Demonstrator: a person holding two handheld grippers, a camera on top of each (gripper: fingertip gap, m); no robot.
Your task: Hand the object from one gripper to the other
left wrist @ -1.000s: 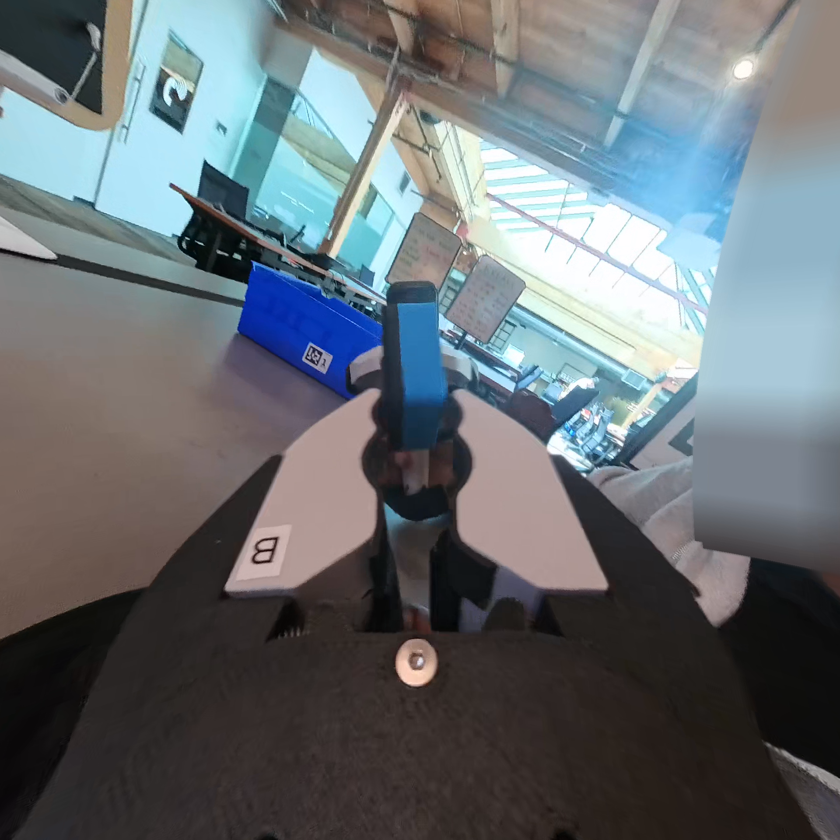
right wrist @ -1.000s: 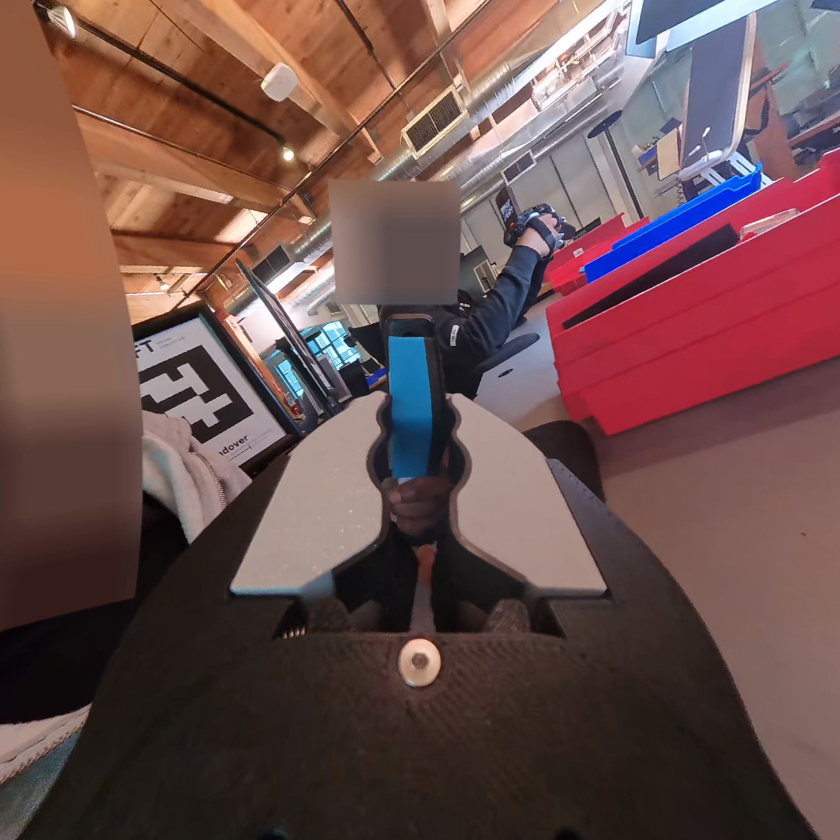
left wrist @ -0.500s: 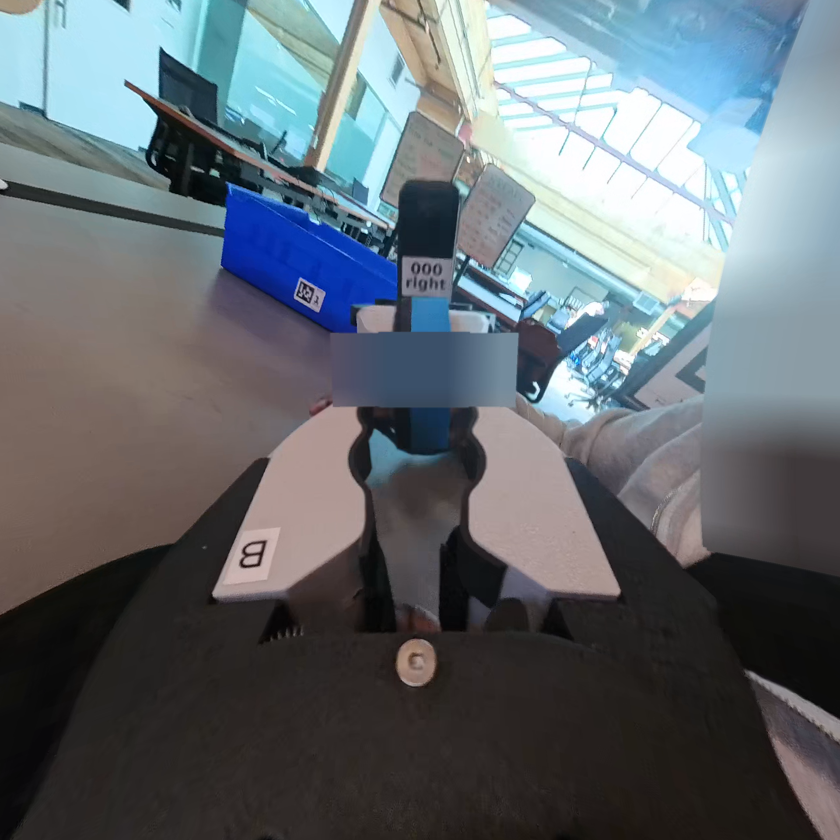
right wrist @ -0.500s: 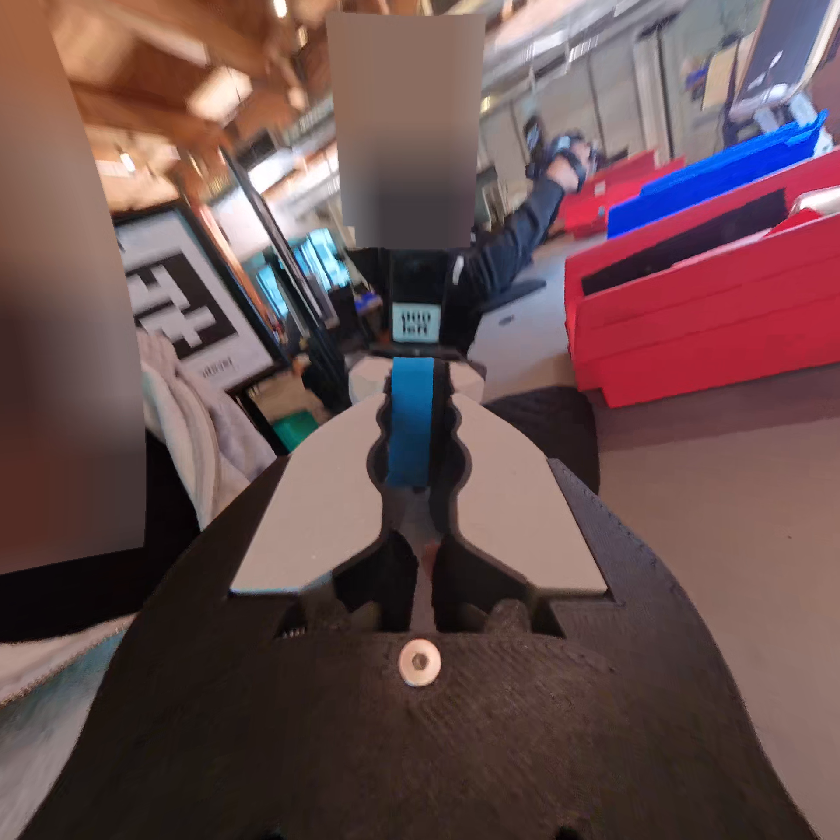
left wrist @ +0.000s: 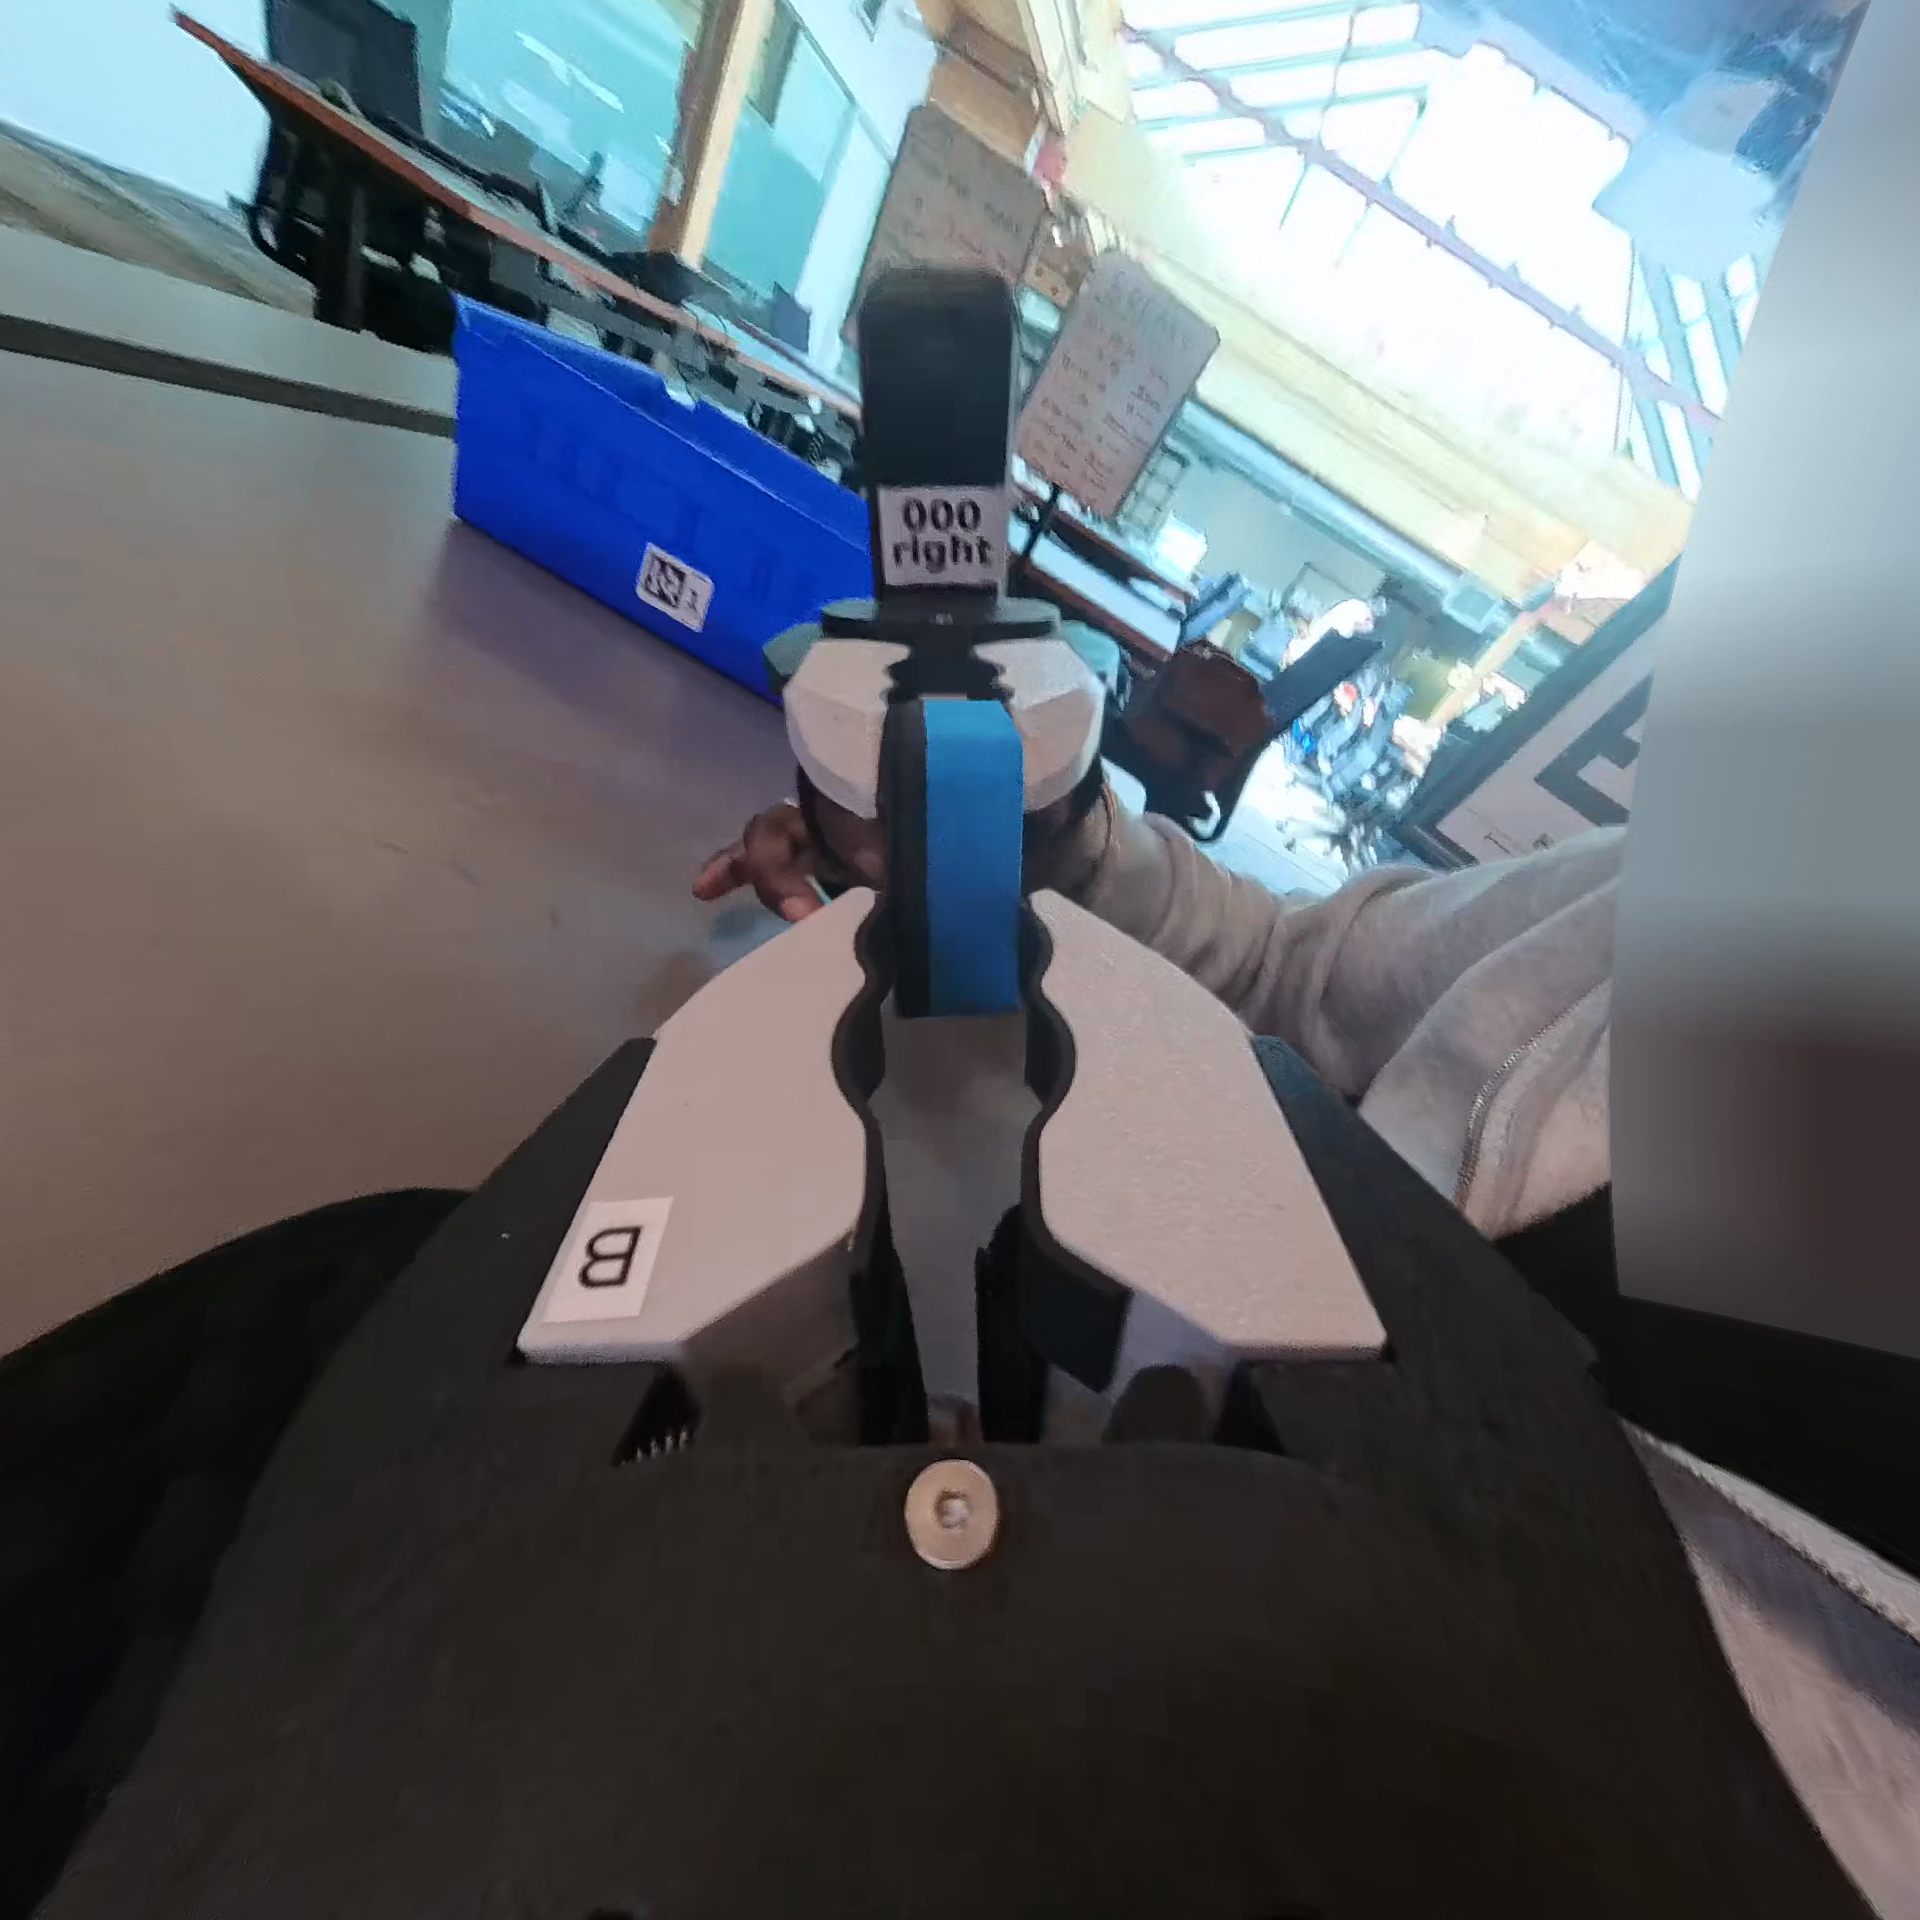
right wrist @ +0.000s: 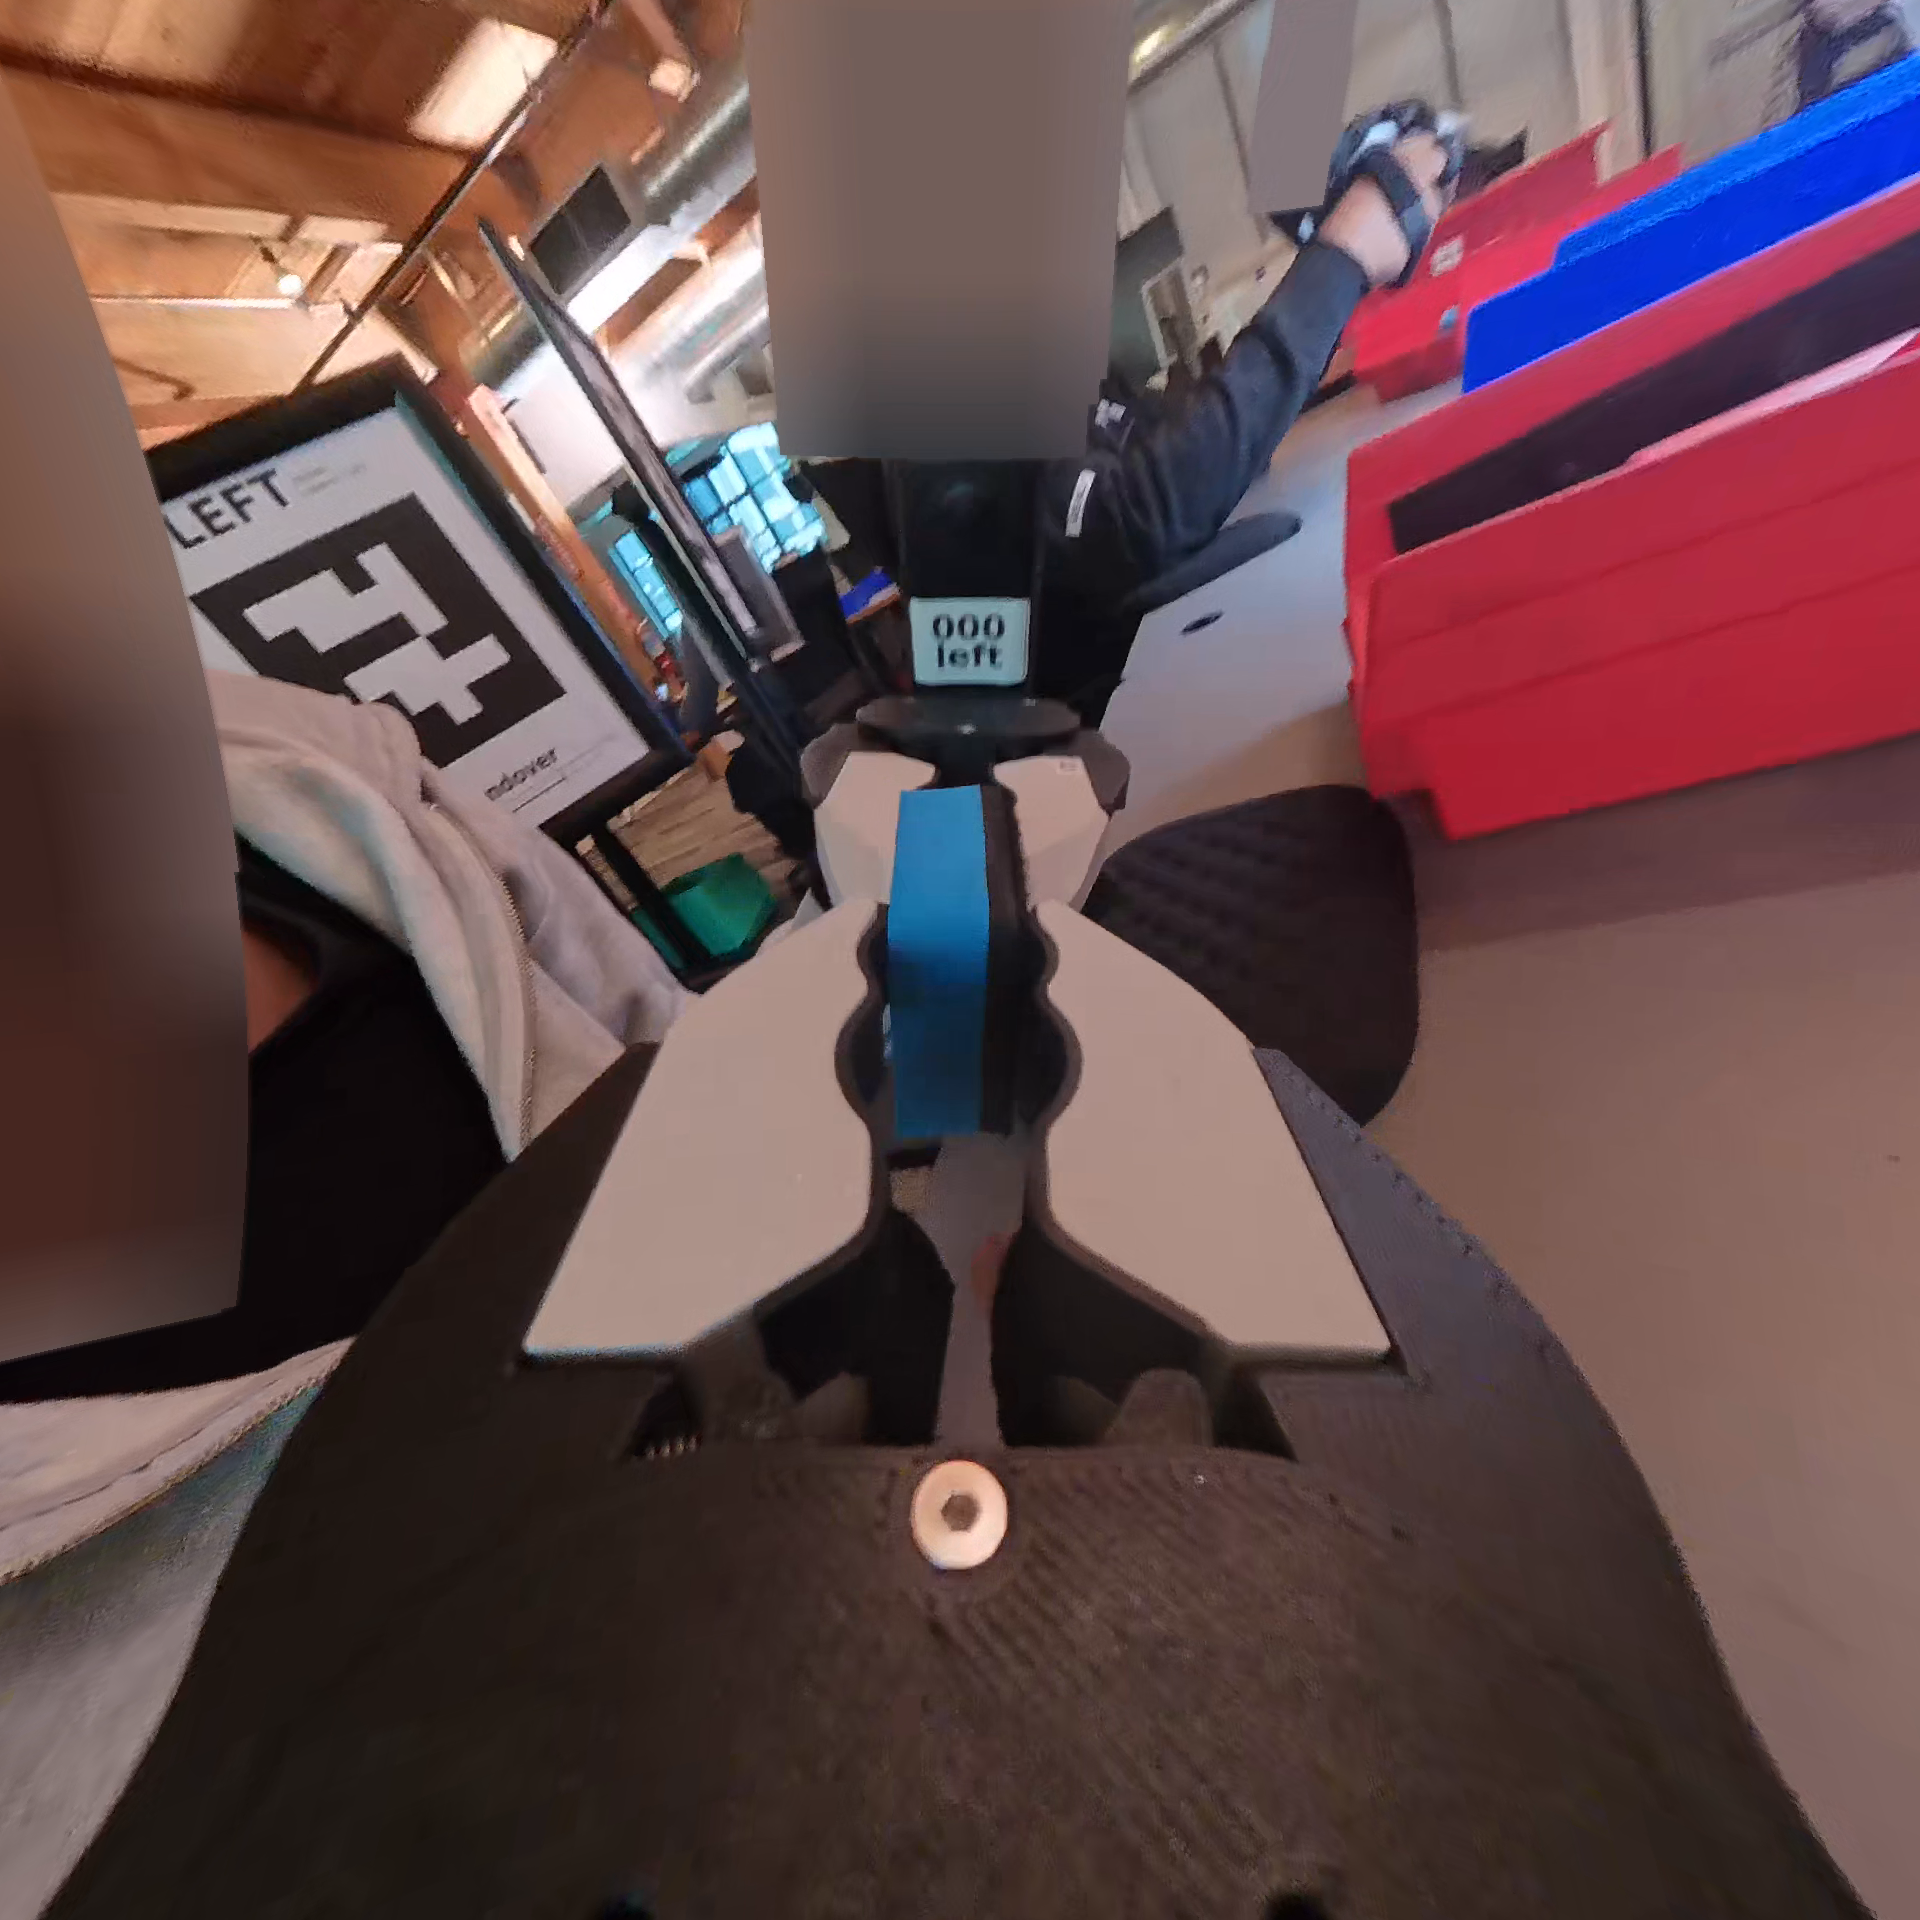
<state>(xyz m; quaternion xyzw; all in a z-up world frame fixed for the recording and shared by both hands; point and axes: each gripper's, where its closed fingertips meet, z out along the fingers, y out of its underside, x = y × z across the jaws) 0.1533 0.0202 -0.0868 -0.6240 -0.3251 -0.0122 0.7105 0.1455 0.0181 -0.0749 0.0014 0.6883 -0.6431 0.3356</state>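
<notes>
A flat blue block with a black side point(left wrist: 971, 862) hangs in the air between my two grippers, which face each other tip to tip. My left gripper point(left wrist: 951, 914) is shut on the block's near end, just inside its fingertips. My right gripper point(right wrist: 951, 914) is shut on the other end of the block point(right wrist: 935, 987), which sits deeper in its jaws. The right gripper also shows in the left wrist view point(left wrist: 940, 727), and the left gripper in the right wrist view point(right wrist: 951, 821), each with its black camera above it.
A grey table point(left wrist: 312, 831) lies below. A blue bin point(left wrist: 623, 499) stands on it at the far side. Red bins point(right wrist: 1610, 623) stand at the right. A person's grey sleeve point(left wrist: 1403, 987) is close by. A marker sign point(right wrist: 364, 623) stands at the left.
My left jaws stood wider half a second ago and are now closed on the block again. The right grip is unchanged. Both views have tilted down toward the table.
</notes>
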